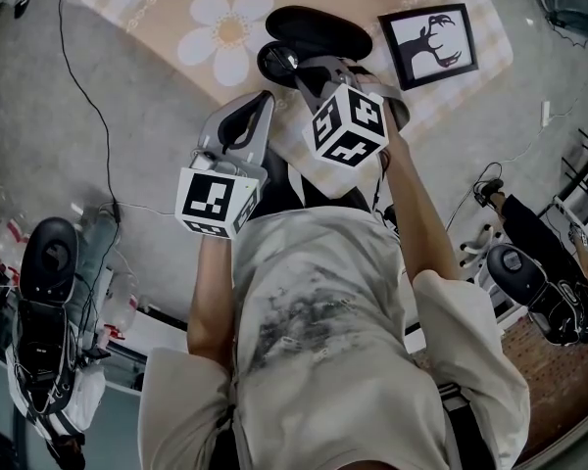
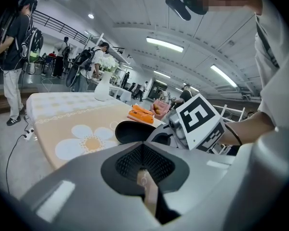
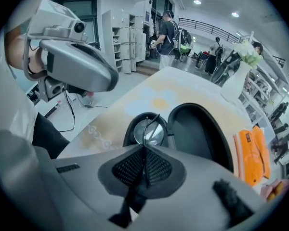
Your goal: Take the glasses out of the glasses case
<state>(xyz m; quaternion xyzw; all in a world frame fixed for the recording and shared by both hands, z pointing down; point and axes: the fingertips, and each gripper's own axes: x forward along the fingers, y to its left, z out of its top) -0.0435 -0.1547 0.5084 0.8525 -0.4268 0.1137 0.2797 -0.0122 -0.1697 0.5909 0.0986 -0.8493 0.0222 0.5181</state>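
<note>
The black glasses case (image 1: 318, 29) lies open on the flower-print tablecloth (image 1: 225, 32), its lid (image 3: 198, 131) swung to the right. The glasses (image 3: 148, 130) sit over the case's base half, with one round lens showing. My right gripper (image 1: 296, 67) is shut on a thin temple arm of the glasses, which runs out from between its pads (image 3: 144, 160). My left gripper (image 1: 263, 99) hangs just left of it at the table's near edge. Its jaws are shut (image 2: 143, 163) and nothing shows between the pads. From the left gripper view the case (image 2: 134, 131) lies ahead.
A framed deer picture (image 1: 429, 45) lies right of the case. An orange pack (image 3: 253, 155) and a white vase (image 3: 233, 83) stand farther along the table. Cables cross the floor on the left (image 1: 88, 96). People stand in the background (image 2: 12, 47).
</note>
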